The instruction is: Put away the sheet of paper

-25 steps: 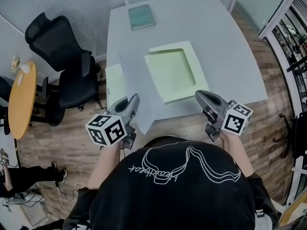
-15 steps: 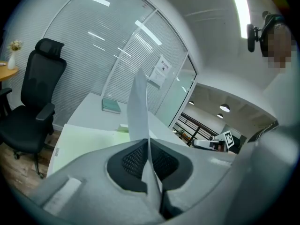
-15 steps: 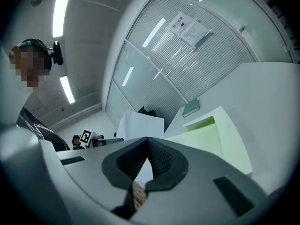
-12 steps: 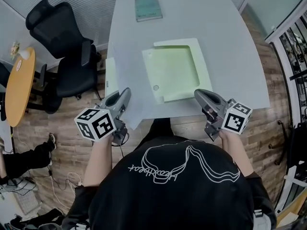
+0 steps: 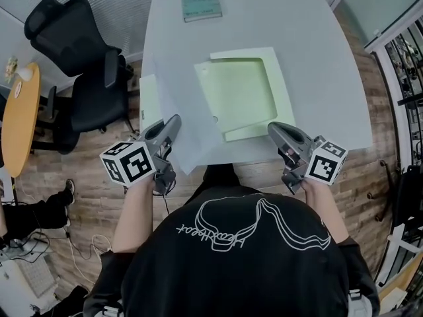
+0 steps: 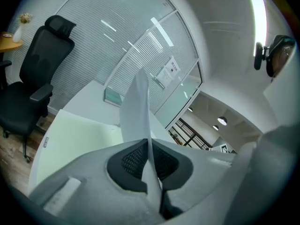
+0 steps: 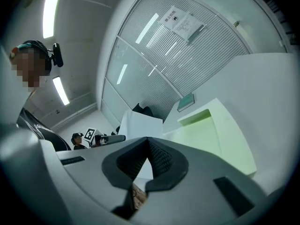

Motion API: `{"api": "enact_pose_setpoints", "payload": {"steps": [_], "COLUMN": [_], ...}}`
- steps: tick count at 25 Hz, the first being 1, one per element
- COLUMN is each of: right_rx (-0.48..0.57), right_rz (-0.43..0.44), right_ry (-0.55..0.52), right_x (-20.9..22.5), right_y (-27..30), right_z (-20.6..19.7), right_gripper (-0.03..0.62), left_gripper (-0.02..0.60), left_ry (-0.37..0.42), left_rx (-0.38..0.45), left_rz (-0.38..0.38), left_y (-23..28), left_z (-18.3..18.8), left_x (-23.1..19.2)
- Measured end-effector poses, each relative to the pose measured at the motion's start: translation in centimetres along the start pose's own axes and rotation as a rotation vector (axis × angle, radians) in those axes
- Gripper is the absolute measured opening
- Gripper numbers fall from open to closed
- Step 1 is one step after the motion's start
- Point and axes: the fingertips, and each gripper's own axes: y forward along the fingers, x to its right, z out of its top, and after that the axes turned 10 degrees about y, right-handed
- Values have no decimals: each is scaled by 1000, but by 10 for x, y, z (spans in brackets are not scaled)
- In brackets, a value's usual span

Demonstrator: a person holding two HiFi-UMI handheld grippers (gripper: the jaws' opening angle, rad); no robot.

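A white sheet of paper (image 5: 180, 114) stands tilted over the table's front left part, and its far edge overlaps the left side of an open pale green folder (image 5: 241, 91). My left gripper (image 5: 173, 121) is shut on the sheet's near edge. In the left gripper view the paper (image 6: 138, 109) rises upright from between the closed pads of the left gripper (image 6: 149, 142). My right gripper (image 5: 273, 129) hovers at the table's front edge, right of the folder's near corner. In the right gripper view the right gripper (image 7: 148, 142) looks shut with nothing in it, with the folder (image 7: 206, 130) ahead.
A teal book (image 5: 201, 2) lies at the far edge of the grey table (image 5: 317, 58). Another pale green sheet (image 5: 148, 101) lies at the table's left edge. A black office chair (image 5: 73, 65) and a round orange table (image 5: 16, 117) stand to the left.
My left gripper has carried the sheet a little forward and to the right, so it now overlaps the folder's left edge. The right gripper has stayed put.
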Motion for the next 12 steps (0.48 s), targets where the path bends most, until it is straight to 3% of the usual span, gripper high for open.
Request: {"api": "enact_pose_setpoints", "payload": {"steps": [8,12], "right_rx": [-4,-3], "right_rz": [-34,-44], "right_ry": [26,42], "right_x": [21,31], "right_y": [4,4], "right_z": [7,9], "right_gripper": [10,10], "left_gripper": [9,9], "left_ry": [-79,-69], "left_rx": [-44,-77], "left_rz": [-43,-23], "left_y": [35,50], "left_z": [-10,-17], "left_x": [-16,-26]}}
